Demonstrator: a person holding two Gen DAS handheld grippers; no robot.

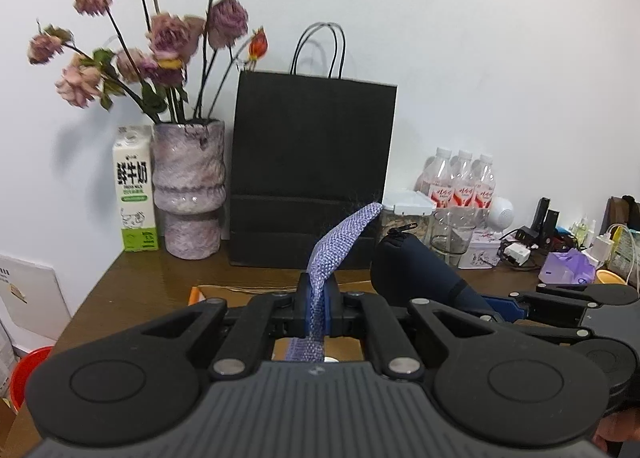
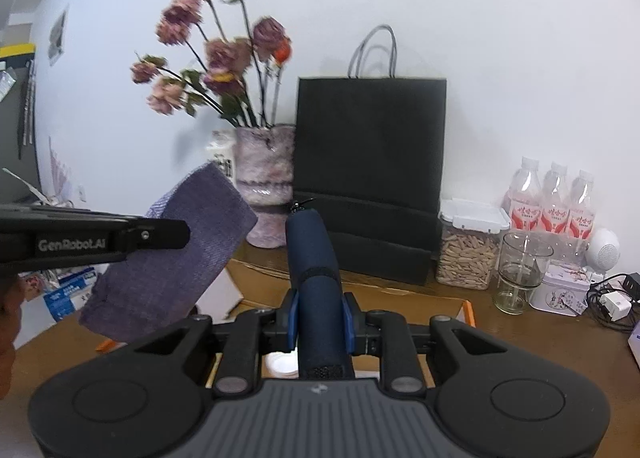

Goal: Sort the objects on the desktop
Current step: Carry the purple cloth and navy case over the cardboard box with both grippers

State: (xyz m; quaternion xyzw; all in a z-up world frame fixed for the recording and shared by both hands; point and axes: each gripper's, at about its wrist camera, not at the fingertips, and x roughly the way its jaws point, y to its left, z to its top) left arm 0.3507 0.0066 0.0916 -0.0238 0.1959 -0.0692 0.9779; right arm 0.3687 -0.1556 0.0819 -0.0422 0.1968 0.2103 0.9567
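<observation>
My left gripper [image 1: 318, 298] is shut on a flat purple woven pouch [image 1: 340, 242], held edge-on above the brown desk [image 1: 140, 290]. The same pouch shows broadside in the right wrist view [image 2: 180, 250], with the left gripper [image 2: 176, 234] clamped on it. My right gripper [image 2: 320, 318] is shut on a dark navy zippered case [image 2: 314, 258], tilted up and away above the desk. That case also shows at the right of the left wrist view [image 1: 416, 270], with the right gripper [image 1: 500, 306] behind it.
A black paper bag [image 1: 312, 170], a flower vase [image 1: 188, 190] and a milk carton [image 1: 134, 190] stand at the back. A jar of seeds [image 2: 466, 246], a glass [image 2: 518, 274], bottles [image 2: 554, 202], a tin [image 2: 560, 290] and chargers [image 2: 612, 298] crowd the right. An open cardboard box [image 2: 400, 298] lies under the grippers.
</observation>
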